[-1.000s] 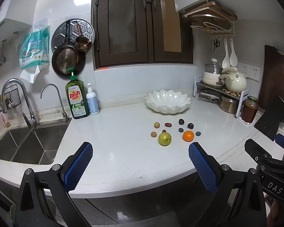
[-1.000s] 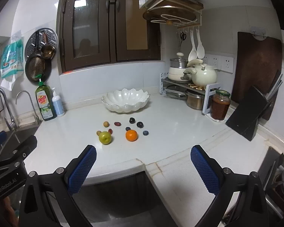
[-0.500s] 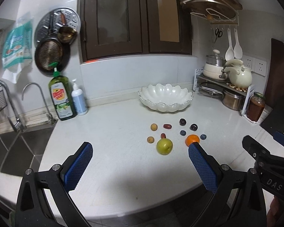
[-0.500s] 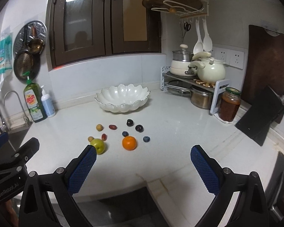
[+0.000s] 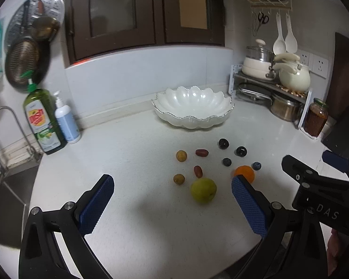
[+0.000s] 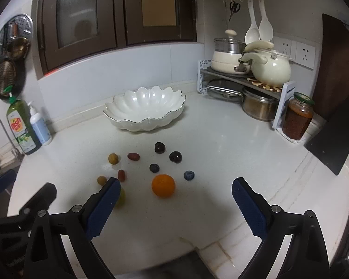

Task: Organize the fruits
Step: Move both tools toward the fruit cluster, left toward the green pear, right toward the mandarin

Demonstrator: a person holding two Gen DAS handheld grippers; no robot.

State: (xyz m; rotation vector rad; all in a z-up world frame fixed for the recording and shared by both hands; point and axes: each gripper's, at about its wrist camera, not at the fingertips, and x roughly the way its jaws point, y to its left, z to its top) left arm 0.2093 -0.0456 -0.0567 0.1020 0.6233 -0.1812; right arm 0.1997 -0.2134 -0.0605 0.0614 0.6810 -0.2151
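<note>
Right wrist view: right gripper (image 6: 173,198) and left gripper (image 5: 172,197) hover spread wide and empty, lined up on the orange (image 6: 163,185) and apple (image 5: 203,190), likely bound for the bowl (image 6: 144,111).

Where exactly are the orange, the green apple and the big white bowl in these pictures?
orange (image 6: 163,185), right wrist view, middle of its rounded front.
green apple (image 5: 203,190), left wrist view, centre of its skin.
white bowl (image 6: 148,123), right wrist view, outer scalloped wall at the front.

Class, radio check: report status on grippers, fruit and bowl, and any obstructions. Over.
Left gripper open, empty. Right gripper open, empty. Orange, green fruit and small fruits loose on counter; white bowl empty. Nothing blocking.
</note>
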